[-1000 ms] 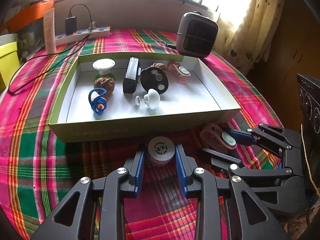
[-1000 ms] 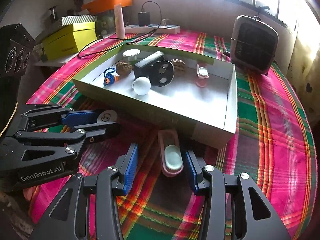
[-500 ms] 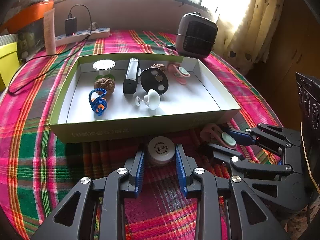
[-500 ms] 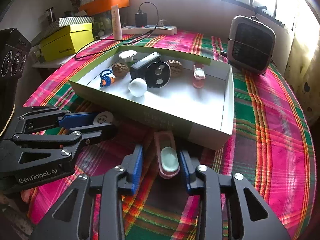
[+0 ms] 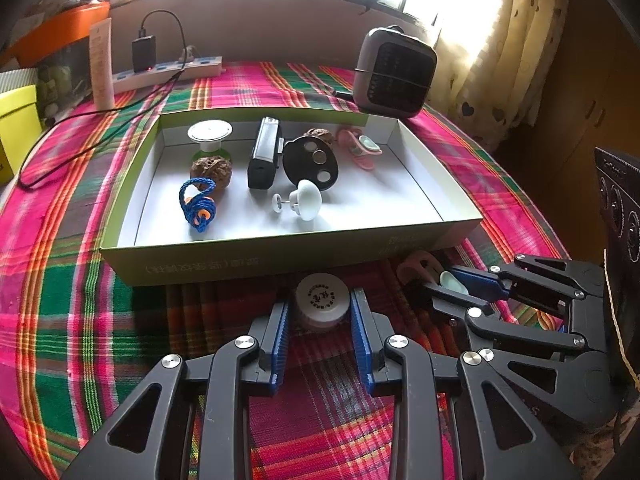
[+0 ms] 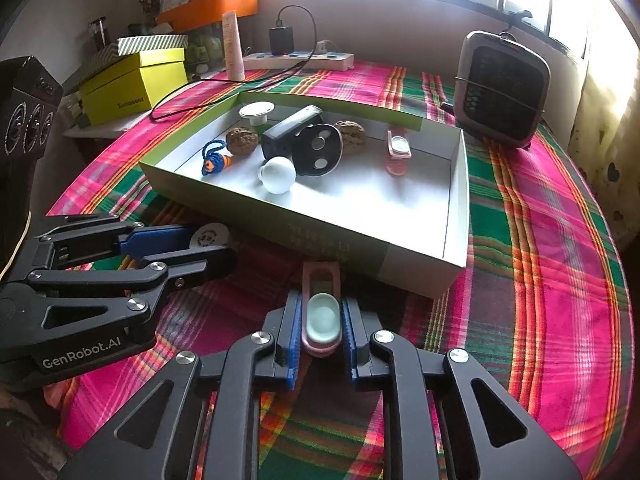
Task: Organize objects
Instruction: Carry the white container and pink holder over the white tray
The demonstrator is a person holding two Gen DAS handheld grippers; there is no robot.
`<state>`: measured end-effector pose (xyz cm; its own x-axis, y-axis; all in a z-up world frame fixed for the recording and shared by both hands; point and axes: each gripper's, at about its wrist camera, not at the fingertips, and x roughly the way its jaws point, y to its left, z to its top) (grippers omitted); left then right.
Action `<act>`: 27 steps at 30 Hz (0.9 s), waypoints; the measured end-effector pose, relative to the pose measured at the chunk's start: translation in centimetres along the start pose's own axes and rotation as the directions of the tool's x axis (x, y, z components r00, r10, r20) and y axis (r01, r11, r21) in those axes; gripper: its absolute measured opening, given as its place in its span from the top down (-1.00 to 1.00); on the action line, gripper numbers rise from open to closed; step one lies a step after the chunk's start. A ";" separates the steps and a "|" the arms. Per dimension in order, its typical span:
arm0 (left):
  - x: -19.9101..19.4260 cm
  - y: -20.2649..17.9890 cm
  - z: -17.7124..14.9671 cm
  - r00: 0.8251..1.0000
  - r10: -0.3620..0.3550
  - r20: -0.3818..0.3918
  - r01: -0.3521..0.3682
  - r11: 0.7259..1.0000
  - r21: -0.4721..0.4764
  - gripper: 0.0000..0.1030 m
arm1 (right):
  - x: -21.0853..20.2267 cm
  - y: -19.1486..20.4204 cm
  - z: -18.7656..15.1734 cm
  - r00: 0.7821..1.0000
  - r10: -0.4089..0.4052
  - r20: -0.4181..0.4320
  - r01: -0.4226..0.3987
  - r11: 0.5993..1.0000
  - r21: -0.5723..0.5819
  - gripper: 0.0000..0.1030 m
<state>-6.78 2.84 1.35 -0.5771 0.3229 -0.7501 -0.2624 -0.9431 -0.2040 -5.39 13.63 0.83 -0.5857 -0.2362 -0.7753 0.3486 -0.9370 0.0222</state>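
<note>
Two claws worked the counter [image 6: 560,264]. Your right claw [image 6: 322,326] had just clenched the pink clip [image 6: 321,320]; your left claw [image 5: 322,312] gripped the white jar [image 5: 322,296]. Lifting either could snag the box [image 5: 280,254] wall.

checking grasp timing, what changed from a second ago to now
The right gripper has just closed its jaws onto the pink clip that lay between them. The left gripper stays around the white jar, and the box and its contents are unmoved.
</note>
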 end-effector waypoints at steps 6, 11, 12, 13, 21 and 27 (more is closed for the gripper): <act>0.0 0.0 0.0 1.000 0.001 0.000 -0.001 1.000 -0.001 0.49 | -0.1 0.1 -0.1 1.000 0.007 0.002 -0.007 1.000 0.008 0.64; 0.0 0.2 -0.1 1.000 0.004 -0.002 -0.004 1.000 -0.004 0.49 | -0.1 0.0 -0.2 1.000 0.010 0.002 -0.011 1.000 0.013 0.64; 0.0 0.2 -0.1 1.000 0.005 -0.002 -0.005 1.000 -0.003 0.49 | -0.1 0.0 -0.2 1.000 0.013 0.003 -0.013 1.000 0.015 0.64; 0.0 0.2 -0.1 1.000 0.006 -0.003 -0.006 1.000 -0.003 0.49 | -0.2 0.1 -0.2 1.000 0.014 0.003 -0.014 1.000 0.017 0.64; -0.5 0.1 -0.2 1.000 0.012 0.001 -0.012 1.000 0.002 0.49 | -0.6 0.2 -0.4 1.000 0.028 0.014 -0.028 0.999 0.023 0.64; -1.1 0.0 -0.2 1.000 0.011 0.011 -0.011 1.000 0.008 0.49 | -1.3 0.4 -0.3 0.999 0.038 0.029 -0.039 0.999 0.020 0.64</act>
<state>-5.99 2.43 2.07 -0.5881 0.3136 -0.7455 -0.2622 -0.9459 -0.1910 -4.34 13.66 1.65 -0.5928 -0.2789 -0.7555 0.3559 -0.9323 0.0649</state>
